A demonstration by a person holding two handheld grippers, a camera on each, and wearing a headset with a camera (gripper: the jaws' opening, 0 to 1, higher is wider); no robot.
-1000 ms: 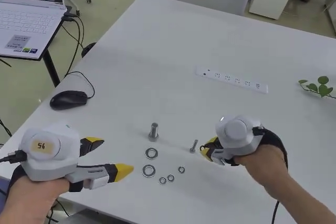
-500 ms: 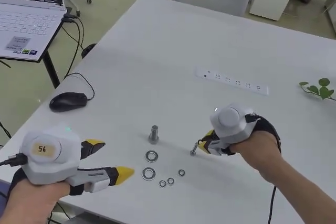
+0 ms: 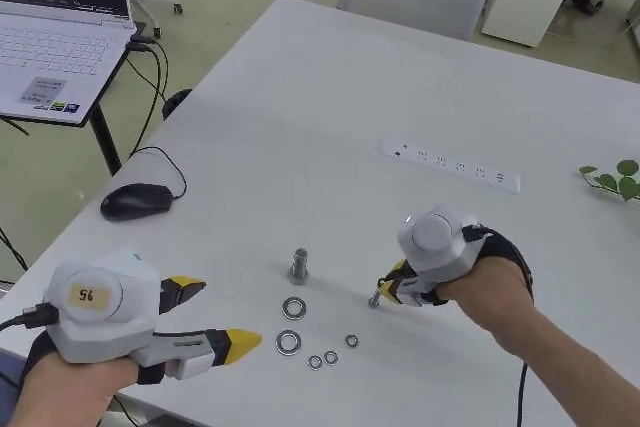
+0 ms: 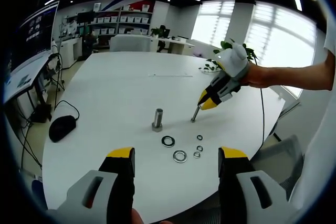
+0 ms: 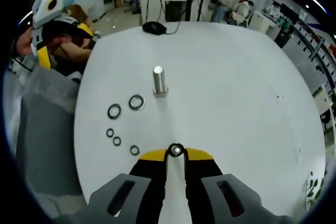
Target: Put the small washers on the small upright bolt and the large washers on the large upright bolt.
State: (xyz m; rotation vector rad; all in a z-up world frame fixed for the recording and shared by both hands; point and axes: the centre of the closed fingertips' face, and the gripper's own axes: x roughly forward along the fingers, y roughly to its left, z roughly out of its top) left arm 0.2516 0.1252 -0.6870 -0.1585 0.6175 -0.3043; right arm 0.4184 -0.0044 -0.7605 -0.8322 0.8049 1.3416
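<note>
We grip the small bolt [image 3: 375, 298] (upright on the table [image 3: 350, 97]) in our right tool [image 3: 389, 289], our left tool [image 3: 216, 315] spread wide.

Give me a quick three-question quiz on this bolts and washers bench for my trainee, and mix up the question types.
1. True or false: the left claw is open and holds nothing.
2. How many washers lie loose on the table?
3. The right claw is shut on: A) the large bolt, B) the small bolt, C) a washer.
Key: 1 true; 2 five, two large and three small; 3 B.
</note>
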